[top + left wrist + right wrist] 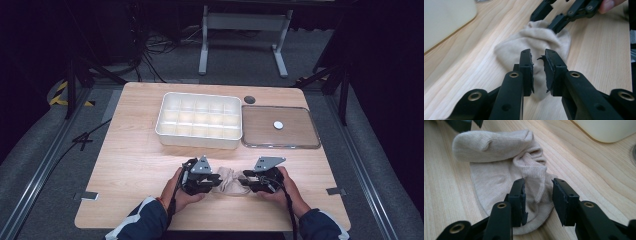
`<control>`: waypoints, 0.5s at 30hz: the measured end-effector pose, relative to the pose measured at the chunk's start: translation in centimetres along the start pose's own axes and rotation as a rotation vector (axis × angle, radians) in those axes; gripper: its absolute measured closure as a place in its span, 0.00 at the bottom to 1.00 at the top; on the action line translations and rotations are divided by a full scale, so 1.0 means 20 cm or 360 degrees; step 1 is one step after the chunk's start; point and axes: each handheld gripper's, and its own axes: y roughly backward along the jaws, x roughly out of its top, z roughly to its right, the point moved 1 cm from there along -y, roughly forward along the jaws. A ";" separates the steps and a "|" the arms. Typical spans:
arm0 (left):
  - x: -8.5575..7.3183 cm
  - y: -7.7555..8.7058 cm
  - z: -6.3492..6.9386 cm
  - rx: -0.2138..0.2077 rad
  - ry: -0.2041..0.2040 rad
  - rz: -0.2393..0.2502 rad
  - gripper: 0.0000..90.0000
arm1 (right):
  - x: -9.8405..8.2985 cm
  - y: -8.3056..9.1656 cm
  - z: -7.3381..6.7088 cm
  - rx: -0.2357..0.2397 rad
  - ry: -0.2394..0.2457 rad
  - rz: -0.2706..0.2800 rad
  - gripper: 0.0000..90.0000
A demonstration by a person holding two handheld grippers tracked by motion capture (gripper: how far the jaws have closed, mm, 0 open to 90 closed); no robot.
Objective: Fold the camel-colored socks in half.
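Note:
A beige sock (230, 181) lies crumpled on the wooden table between my two grippers. My left gripper (216, 181) is at the sock's left end. In the left gripper view its jaws (538, 53) stand almost together with sock cloth (536, 37) in the narrow gap. My right gripper (244, 181) is at the sock's right end. In the right gripper view its jaws (537, 182) straddle a raised ridge of the sock (494, 145), and a gap shows beside the right pad. The sock's far end is rolled over itself.
A white tray (199, 141) with several compartments stands behind the sock at mid-table. To its right lies a flat clear lid (260, 131) with a white disc (278, 125) on it. A small dark round spot (249, 99) marks the far tabletop.

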 end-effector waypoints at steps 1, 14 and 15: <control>0.00 -0.01 0.01 -0.0003 -0.0014 -0.0004 0.85 | 0.00 0.00 0.00 0.0000 0.0004 0.0000 0.69; -0.03 -0.15 0.07 0.0095 -0.0146 -0.0093 0.83 | 0.00 0.01 0.01 -0.0037 -0.0042 -0.0040 0.60; -0.03 -0.15 0.06 0.0093 -0.0149 -0.0089 0.83 | 0.00 0.02 0.02 -0.0047 -0.0036 -0.0045 0.59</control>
